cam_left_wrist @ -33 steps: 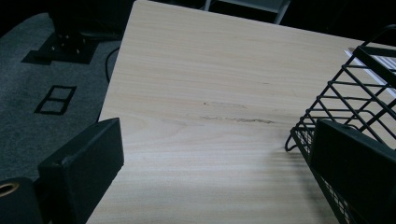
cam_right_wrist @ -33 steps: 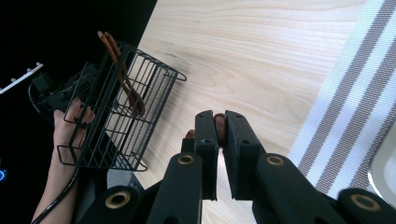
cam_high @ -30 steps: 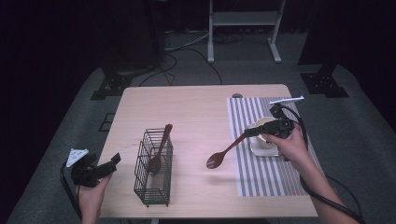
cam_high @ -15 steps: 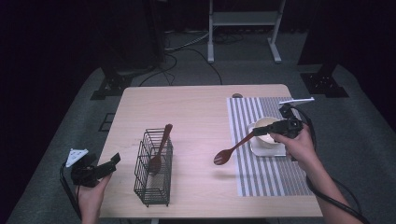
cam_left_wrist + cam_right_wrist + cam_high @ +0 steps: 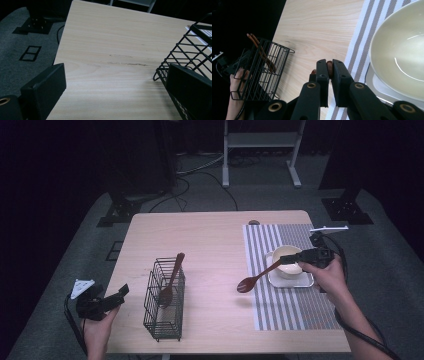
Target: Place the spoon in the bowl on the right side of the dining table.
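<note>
The right tool [image 5: 300, 258] is staying clamped on the wooden spoon [image 5: 256, 277], carrying it rightward toward the bowl [image 5: 287, 259] at centre right, so placement is nearing. The left tool [image 5: 117, 296], jaws apart, is waiting lower left beside the basket [image 5: 162, 317].

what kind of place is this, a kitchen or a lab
Probably a recording lab, not a kitchen: a wooden table on grey carpet, dark surroundings, a metal equipment stand behind and cables across the floor.
</note>
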Demonstrator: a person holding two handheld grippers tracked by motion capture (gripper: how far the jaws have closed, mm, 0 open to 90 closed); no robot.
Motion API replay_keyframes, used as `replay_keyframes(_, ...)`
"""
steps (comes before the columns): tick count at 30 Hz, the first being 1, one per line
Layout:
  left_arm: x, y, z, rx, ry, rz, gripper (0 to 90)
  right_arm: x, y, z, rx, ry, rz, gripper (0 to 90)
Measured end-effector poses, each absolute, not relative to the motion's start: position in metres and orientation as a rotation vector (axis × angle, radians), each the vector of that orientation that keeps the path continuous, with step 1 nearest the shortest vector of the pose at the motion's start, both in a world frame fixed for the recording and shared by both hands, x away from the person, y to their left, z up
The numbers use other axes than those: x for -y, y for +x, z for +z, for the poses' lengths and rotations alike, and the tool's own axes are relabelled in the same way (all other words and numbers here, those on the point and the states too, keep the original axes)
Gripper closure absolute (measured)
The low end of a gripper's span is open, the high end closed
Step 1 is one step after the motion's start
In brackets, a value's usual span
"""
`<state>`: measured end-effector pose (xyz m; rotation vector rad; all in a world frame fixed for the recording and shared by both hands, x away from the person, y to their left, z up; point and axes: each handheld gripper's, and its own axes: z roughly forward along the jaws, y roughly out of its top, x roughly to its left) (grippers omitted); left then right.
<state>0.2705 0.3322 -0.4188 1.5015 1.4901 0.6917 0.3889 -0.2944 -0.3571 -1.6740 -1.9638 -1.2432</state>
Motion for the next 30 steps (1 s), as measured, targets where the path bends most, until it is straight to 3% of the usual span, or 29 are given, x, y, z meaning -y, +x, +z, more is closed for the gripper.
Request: replay_keyframes(30, -0.332, 0.271, -0.419, -1.492, 1.503, 0.692, 2.4, 0.324, 0.386, -0.347, 1.922, -1.772, -1.290, 83.5)
